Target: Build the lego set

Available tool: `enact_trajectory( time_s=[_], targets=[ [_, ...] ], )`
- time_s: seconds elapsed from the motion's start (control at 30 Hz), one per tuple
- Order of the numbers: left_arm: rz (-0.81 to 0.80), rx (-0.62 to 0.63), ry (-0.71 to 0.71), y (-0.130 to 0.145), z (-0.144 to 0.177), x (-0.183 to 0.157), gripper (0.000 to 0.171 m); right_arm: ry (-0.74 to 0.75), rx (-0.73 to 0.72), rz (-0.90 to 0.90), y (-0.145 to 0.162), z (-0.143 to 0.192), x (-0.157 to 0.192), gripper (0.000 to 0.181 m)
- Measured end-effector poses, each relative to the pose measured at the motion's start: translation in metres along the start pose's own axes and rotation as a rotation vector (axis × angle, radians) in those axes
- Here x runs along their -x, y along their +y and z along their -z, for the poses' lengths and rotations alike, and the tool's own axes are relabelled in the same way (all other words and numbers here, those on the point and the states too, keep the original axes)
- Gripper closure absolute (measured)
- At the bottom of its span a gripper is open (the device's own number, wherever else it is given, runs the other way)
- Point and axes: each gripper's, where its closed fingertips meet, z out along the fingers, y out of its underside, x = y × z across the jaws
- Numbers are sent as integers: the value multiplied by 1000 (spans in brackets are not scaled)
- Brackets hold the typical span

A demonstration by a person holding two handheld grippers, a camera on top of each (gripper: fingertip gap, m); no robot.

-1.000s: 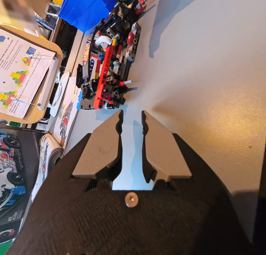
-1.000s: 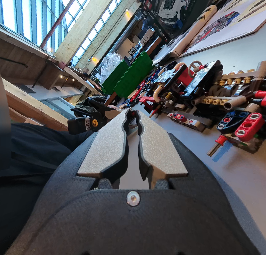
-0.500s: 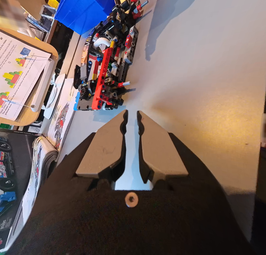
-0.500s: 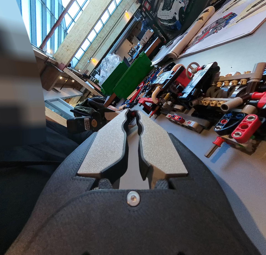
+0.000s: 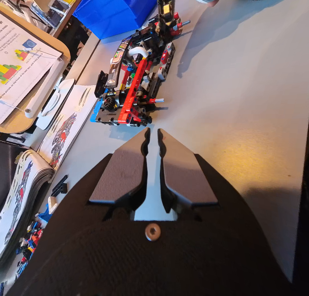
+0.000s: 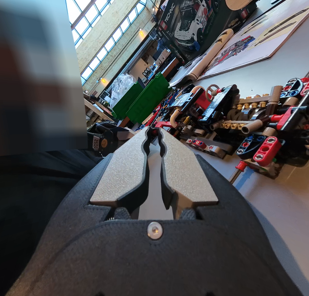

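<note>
Left wrist view: half-built lego model just beyond left gripper, jaws slightly apart, empty.

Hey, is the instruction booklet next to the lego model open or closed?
Open: the instruction booklet lies flat showing a printed page, earlier pages curled back.

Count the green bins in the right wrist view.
2: the nearer green bin and the farther green bin stand side by side past the gripper tips, beyond the lego model. Others may be hidden behind.

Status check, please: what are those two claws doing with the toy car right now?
Left gripper nearly closed, empty, short of the lego model. Right gripper empty beside it. Nothing blocking.
</note>
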Motion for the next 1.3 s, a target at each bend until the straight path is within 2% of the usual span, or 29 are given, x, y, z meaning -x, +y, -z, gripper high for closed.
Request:
enact_trajectory(
  time_s=[0.17, 0.27, 0.3, 0.37, 0.47, 0.53, 0.6, 0.7, 0.83, 0.93, 1.0, 1.1, 1.2, 1.27, 1.3],
  targets=[
    [29, -5, -20, 0, 1, 6, 159, -3, -34, 21, -5, 3, 2, 178],
    [141, -10, 20, 1, 1, 13, 152, -21, -45, 33, -6, 4, 6, 178],
    [210, -8, 58, 3, 0, 16, 145, -29, -47, 36, -6, 5, 7, 178],
    [353, -4, 117, 9, -2, 29, 114, -46, -48, 38, -6, 6, 10, 178],
    [490, -21, 231, 10, -2, 49, 93, -78, -41, 39, -4, 6, 15, 178],
    [514, -23, 261, 9, -5, 63, 83, -105, -37, 44, -3, 8, 19, 178],
    [526, -27, 254, 8, -14, 79, 82, -146, -47, 56, -4, 11, 27, 178],
    [519, -1, 322, 10, -31, 88, 74, -212, -92, 60, -10, 22, 37, 178],
    [514, 43, 545, 19, -44, 83, 63, -275, -137, 15, -19, 41, 44, 178],
    [522, 29, 752, 17, -38, 70, 69, -210, -105, 34, -15, 52, 40, 178],
    [535, 28, 837, 14, -34, 61, 73, -107, -53, 63, -9, 59, 32, 178],
    [535, 9, 887, 7, -29, 43, 78, 50, 21, 107, -4, 77, 18, 178],
    [532, -6, 937, -2, -21, 15, 78, 142, 38, 114, -9, 101, 9, 178],
    [519, 29, 909, -2, -21, 1, 75, 184, 26, 110, -16, 115, 5, 178],
    [531, 37, 904, -5, -19, -3, 68, 202, 19, 110, -20, 122, 4, 178]
  ],
)
